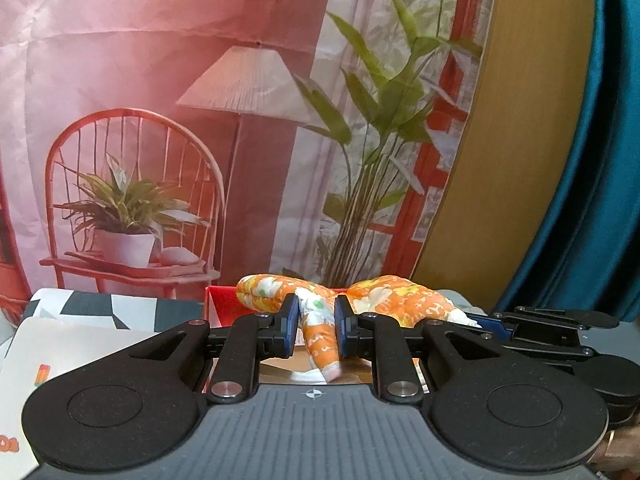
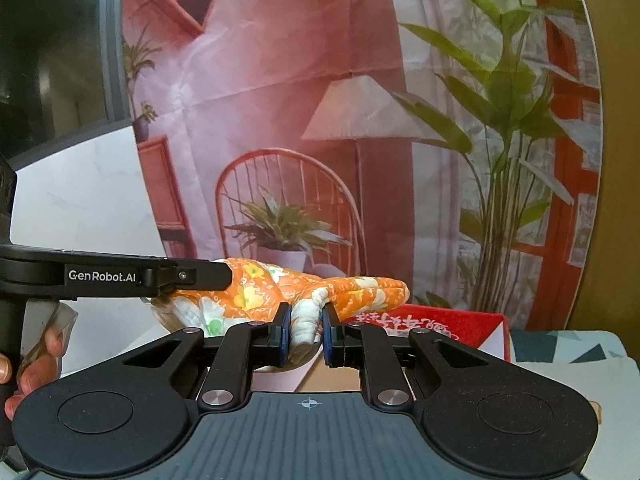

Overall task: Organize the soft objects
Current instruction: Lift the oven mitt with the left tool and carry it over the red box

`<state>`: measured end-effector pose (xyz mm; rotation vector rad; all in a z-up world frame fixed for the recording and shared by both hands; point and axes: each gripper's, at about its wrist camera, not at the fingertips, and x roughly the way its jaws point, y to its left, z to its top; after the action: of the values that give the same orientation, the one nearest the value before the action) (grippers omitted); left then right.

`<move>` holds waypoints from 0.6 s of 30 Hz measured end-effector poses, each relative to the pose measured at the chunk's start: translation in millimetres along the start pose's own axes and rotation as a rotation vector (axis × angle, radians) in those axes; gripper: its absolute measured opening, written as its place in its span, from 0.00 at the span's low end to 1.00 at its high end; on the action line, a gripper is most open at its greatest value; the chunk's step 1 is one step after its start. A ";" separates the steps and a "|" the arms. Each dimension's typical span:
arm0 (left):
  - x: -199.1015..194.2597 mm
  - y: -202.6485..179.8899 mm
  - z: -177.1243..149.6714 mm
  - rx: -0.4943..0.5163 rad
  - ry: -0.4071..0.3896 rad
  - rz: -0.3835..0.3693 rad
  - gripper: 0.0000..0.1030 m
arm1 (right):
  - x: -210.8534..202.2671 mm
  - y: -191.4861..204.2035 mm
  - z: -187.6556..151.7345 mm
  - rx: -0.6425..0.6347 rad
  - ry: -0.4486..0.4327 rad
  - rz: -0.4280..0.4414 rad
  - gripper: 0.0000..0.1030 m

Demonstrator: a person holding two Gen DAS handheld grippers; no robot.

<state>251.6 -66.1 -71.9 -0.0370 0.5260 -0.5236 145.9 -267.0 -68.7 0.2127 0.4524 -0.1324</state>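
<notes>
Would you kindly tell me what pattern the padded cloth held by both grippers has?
The padded cloth is orange with yellow-and-white flowers and small green spots, clearest in the right wrist view.

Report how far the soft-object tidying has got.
Done: nothing visibly stowed; the red box's inside is hidden. In hand: the left gripper and the right gripper are each shut on the orange floral quilted cloth, held up between them in front of the box. Left: setting the cloth down in its place, probably the box. No other soft items are visible.
</notes>
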 end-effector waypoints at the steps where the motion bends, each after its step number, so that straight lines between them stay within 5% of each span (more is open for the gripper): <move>1: 6.3 2.0 1.5 0.001 0.005 0.003 0.20 | 5.3 -2.1 1.1 0.006 0.005 -0.001 0.14; 18: 126.8 45.5 -24.5 0.001 0.220 0.033 0.20 | 122.6 -41.5 -30.2 0.054 0.197 -0.039 0.14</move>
<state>354.4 -85.7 -160.3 0.0311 0.7402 -0.4982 235.3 -309.9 -157.1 0.2716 0.6493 -0.1629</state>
